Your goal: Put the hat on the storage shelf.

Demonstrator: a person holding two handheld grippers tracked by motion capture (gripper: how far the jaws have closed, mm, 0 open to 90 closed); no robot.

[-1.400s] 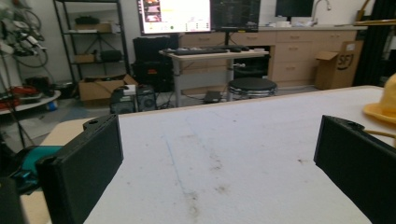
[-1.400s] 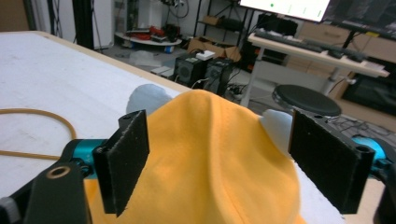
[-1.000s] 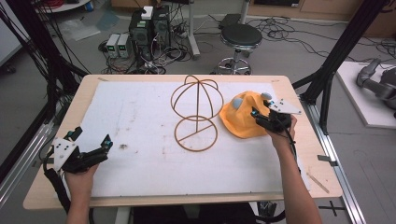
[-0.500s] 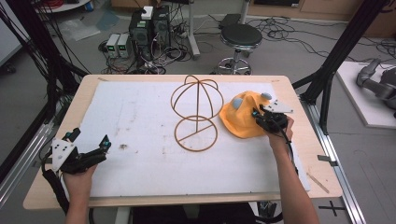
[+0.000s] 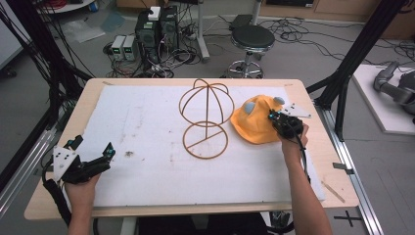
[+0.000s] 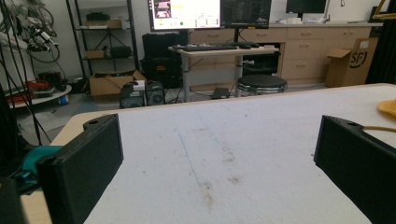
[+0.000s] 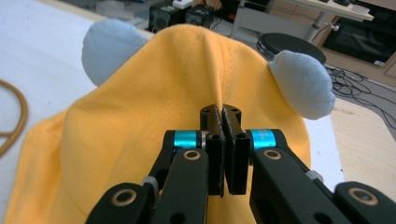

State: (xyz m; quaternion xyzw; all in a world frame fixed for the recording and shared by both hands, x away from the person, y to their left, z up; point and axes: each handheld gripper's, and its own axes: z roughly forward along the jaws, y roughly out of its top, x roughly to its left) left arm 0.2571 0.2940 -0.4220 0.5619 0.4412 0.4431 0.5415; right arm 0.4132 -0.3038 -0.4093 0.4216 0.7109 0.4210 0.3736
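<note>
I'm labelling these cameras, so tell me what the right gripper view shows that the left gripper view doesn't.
Right gripper view alone: the right gripper, fingers closed on a fold of the yellow hat, and the hat's two pale blue ears. Left gripper view alone: the left gripper with fingers wide apart over bare white mat, plus a monitor. Both: the black stool.

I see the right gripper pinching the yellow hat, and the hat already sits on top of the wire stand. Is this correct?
Not quite. The right gripper does pinch the yellow hat, its jaws having just closed on a fold of the fabric, but the hat lies on the table beside the wire stand, not on top of it. The high view shows this.
</note>
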